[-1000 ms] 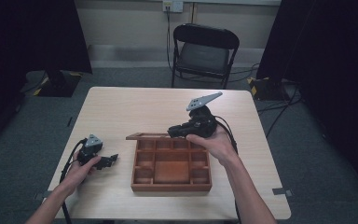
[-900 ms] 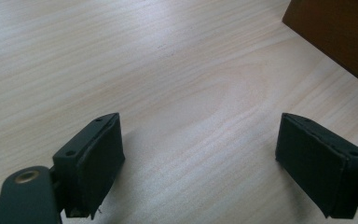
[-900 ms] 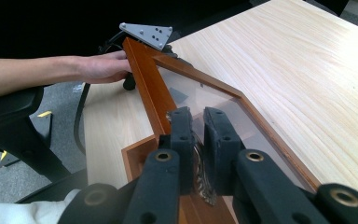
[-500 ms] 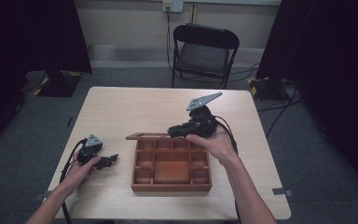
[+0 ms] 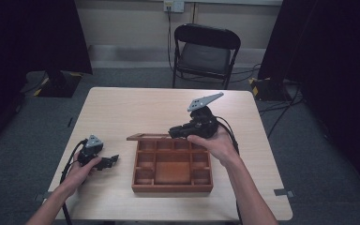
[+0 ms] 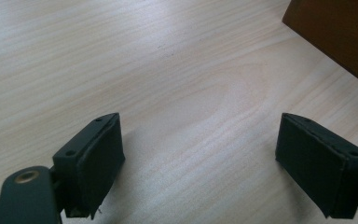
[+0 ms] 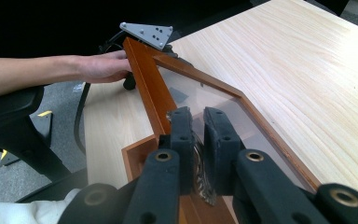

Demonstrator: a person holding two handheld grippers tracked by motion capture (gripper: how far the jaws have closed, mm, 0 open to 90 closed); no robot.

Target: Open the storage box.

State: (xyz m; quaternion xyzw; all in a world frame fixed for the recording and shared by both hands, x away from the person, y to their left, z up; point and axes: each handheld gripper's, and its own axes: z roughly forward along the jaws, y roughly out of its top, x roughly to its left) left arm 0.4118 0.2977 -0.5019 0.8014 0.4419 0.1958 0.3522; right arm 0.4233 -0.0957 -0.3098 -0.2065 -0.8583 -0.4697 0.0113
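A chair point(image 5: 206, 49) stands beyond the table point(image 5: 136, 105).

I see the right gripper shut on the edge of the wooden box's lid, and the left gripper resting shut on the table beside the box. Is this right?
Not quite. The left gripper is open: the left gripper view shows its jaws standing wide apart over bare table. The rest holds: the right gripper is shut on the lid of the wooden box.
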